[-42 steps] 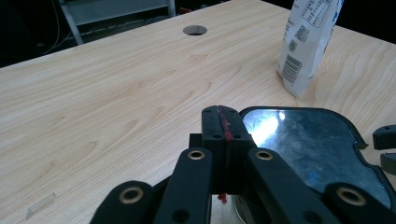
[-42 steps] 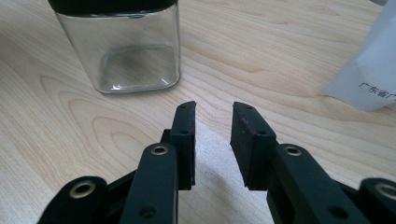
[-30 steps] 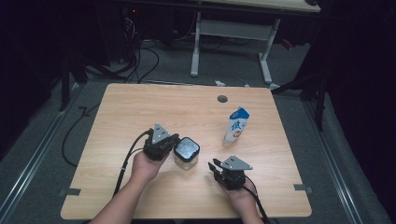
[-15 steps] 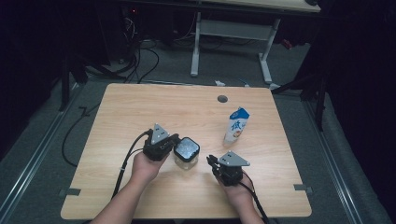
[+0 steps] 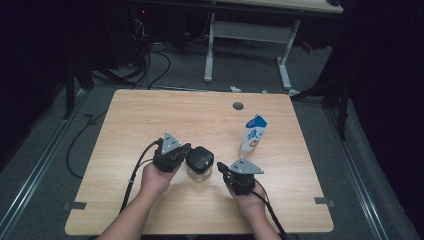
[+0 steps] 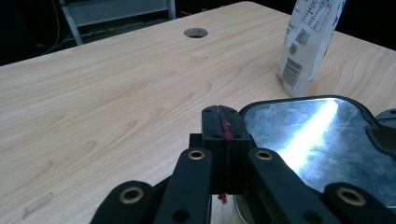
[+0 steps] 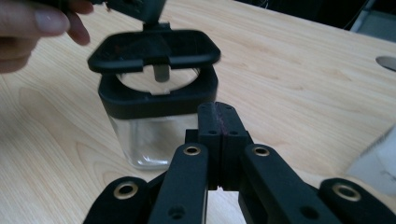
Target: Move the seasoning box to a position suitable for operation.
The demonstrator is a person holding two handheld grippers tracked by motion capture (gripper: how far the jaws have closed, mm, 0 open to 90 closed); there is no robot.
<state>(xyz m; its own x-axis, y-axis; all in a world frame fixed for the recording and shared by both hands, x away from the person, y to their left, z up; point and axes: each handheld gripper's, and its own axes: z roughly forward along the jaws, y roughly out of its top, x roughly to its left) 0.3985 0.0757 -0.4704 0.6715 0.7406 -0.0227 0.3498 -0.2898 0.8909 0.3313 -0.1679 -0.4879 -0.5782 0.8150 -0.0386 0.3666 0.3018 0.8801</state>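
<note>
- Jar (image 5: 199, 167): upright on the near middle of the table (image 5: 150, 125), clear squarish glass body with a black collar, between both grippers.
- Lid (image 7: 154, 49): black, square with rounded corners (shiny inset on top in left gripper view), raised and tilted above the jar mouth.
- Left gripper (image 5: 187, 152): jaws pressed together, touching the lid's edge.
- Right gripper (image 5: 222, 169): jaws together, empty, just beside the jar.

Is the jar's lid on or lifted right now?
Lifted: the lid hangs tilted above the jar, a gap showing under it.
</note>
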